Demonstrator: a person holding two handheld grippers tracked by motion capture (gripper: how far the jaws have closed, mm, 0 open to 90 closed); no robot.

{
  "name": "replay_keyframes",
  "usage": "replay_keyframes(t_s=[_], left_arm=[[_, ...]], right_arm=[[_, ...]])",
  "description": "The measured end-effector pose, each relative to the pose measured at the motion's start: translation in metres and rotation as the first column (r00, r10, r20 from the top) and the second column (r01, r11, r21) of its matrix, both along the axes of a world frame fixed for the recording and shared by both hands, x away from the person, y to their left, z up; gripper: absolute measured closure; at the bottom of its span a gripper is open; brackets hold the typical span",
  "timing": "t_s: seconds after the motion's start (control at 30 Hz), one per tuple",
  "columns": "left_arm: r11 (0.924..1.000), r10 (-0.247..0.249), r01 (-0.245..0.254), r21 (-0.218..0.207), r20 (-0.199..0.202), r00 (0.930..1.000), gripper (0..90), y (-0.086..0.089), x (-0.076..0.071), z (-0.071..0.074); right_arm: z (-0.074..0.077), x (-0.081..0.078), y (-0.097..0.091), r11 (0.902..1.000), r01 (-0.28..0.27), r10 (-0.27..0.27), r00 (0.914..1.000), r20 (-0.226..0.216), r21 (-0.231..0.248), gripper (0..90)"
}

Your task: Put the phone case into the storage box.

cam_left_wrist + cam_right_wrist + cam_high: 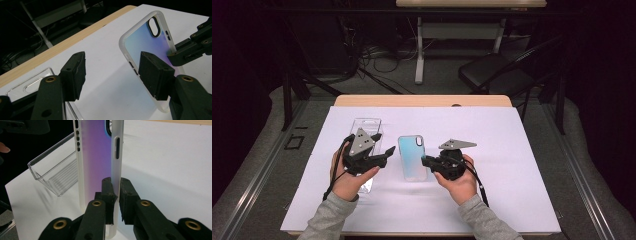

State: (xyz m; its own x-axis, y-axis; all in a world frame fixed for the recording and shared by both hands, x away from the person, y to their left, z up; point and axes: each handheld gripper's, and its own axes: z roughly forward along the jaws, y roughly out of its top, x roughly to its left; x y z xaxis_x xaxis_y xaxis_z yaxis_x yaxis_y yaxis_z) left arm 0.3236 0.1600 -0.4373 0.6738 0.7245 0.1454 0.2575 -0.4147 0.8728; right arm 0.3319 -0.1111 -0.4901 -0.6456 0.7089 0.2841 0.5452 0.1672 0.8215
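An iridescent blue-violet phone case (413,156) with a frosted white rim lies mid-table on the white sheet (512,150). My right gripper (426,161) is shut on the rim of its right long side; in the right gripper view the pads (111,192) pinch that thin edge of the case (96,157). My left gripper (384,154) hovers just left of the case, its jaws open with nothing between them. In the left gripper view the case (145,37) stands tilted beyond the left gripper (112,72), with the right gripper (175,53) on its far edge.
A clear plastic box (366,126) lies under and behind my left hand, also seen in the left gripper view (30,83) and the right gripper view (55,177). The wooden table edge (422,100) runs along the back. A black chair (492,72) stands beyond it.
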Motion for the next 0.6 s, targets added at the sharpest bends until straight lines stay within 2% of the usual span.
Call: replay_keyframes(t_s=[0.33,0.6], left_arm=[[0.9997,-0.017,0.017,0.017,0.006,0.9998,40.9,-0.0038,-0.0022,-0.0001],[0.9997,-0.024,0.024,0.008,0.003,0.9997,42.5,-0.0057,-0.0039,0.0006]], right_arm=[[0.0007,-0.0021,0.0023,0.9999,0.001,-0.001,1.0,0.01,-0.015,83.1],[0.0004,-0.0042,0.0054,0.9996,-0.006,0.006,0.9999,0.015,-0.029,83.1]])
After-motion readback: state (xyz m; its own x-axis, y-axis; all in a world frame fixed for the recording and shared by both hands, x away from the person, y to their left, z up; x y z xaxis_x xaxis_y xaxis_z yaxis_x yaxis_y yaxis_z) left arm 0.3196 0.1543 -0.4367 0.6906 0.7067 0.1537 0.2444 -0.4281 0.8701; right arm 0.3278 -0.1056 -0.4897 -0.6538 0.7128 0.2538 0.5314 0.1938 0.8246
